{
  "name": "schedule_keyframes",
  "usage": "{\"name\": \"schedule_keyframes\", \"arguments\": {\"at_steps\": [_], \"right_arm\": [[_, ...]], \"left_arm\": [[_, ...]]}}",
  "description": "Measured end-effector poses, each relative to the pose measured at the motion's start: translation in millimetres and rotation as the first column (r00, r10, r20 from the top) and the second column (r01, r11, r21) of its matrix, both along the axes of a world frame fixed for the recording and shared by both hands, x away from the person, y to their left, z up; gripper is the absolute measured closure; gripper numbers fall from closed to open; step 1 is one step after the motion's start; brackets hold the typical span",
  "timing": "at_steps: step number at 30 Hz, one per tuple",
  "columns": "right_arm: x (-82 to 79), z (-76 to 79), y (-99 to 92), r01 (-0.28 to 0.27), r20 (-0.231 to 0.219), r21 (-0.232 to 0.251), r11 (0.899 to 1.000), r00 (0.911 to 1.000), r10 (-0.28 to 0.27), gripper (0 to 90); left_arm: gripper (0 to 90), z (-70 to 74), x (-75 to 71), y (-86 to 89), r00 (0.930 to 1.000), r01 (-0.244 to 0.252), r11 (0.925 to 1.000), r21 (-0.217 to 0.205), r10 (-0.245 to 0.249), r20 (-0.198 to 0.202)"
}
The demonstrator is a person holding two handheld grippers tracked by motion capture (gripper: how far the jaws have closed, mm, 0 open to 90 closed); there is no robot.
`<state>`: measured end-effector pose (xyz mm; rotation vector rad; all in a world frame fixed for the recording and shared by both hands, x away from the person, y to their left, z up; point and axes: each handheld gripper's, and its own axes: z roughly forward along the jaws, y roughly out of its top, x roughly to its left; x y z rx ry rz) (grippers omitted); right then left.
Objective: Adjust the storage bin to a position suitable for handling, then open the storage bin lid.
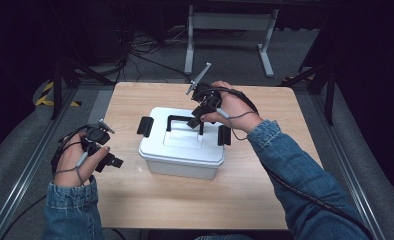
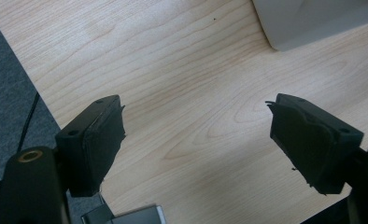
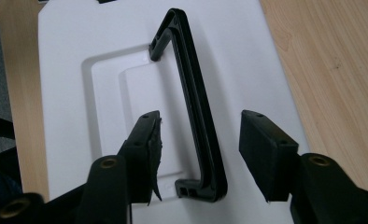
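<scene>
White lidded box [image 1: 182,150] at the middle of the wooden table [image 1: 265,195], black latch [image 1: 144,126] on its left end, another latch [image 1: 224,135] on its right end. Black carry handle [image 1: 184,120] standing upright over the recessed centre of the lid [image 3: 79,51].

Right gripper [image 1: 199,118] just above the lid, at the right end of the handle, pointing down. In the right gripper view, jaws spread apart, one on either side of the handle bar [image 3: 198,107]; pads clear of it, nothing clenched.

Left gripper [image 1: 110,161] low over the table's left edge, well apart from the box, held in the left hand [image 1: 80,160]. In the left gripper view, jaws released and wide, bare wood between them, a corner of the box [image 2: 308,21] at the far right.

Denim sleeves [image 1: 295,170] entering from the near side. Grey floor [image 1: 20,150] and a metal frame [image 1: 230,30] beyond the far edge.
</scene>
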<state>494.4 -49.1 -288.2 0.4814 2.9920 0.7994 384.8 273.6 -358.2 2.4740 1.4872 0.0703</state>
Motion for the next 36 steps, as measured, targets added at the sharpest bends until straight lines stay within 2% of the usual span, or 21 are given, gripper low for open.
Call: {"name": "schedule_keyframes", "arguments": {"at_steps": [3, 4, 7, 12, 14, 16, 24, 28, 36], "right_arm": [[3.8, -3.8, 6.3, -0.008, -0.023, 0.005, 1.0, 0.9997, 0.008, 55.5], [6.0, -6.2, 9.1, 0.0, -0.045, -0.004, 1.0, 0.999, 0.0, 58.2], [8.6, -7.5, 11.0, 0.004, -0.043, -0.011, 1.0, 0.999, -0.004, 60.1], [11.2, -8.5, 13.3, -0.01, -0.08, 0.003, 1.0, 0.9967, 0.01, 71.4], [9.6, -8.2, 14.7, -0.032, -0.088, 0.0, 0.999, 0.9957, 0.032, 78.7], [7.6, -7.2, 15.7, -0.05, -0.108, 0.016, 0.999, 0.9929, 0.051, 80.4], [1.6, -4.7, 18.5, -0.101, -0.089, -0.005, 0.995, 0.991, 0.1, 83.0], [2.6, -4.8, 17.7, -0.121, -0.087, 0.004, 0.993, 0.9888, 0.121, 83.5], [1.4, -0.8, 18.6, -0.147, -0.065, 0.01, 0.989, 0.987, 0.147, 84.2]], "left_arm": [[18.5, -0.3, 0.3, 0.9, 1.0, -0.001, 1.0, 0.0, 0.001, 0.003], [18.5, -0.7, 0.9, 1.1, 1.0, 0.0, 1.0, -0.004, 0.0, -0.002], [18.4, -1.0, 1.8, 0.7, 1.0, 0.004, 1.0, -0.001, -0.004, -0.003], [18.6, -1.8, 2.5, -0.6, 1.0, 0.002, 1.0, -0.008, -0.002, -0.008], [18.6, -1.6, 2.7, -0.3, 1.0, 0.004, 1.0, -0.009, -0.004, -0.007], [18.6, -1.6, 2.5, -0.3, 1.0, 0.0, 0.9999, -0.011, -0.001, -0.007], [18.6, -2.2, 3.3, 1.2, 1.0, 0.004, 0.9999, -0.01, -0.004, -0.002], [18.6, -1.8, 3.9, 0.4, 0.9999, 0.002, 0.9999, -0.013, -0.002, -0.013], [18.6, -2.8, 4.4, 0.0, 1.0, 0.003, 0.9999, -0.012, -0.003, -0.008]]}}
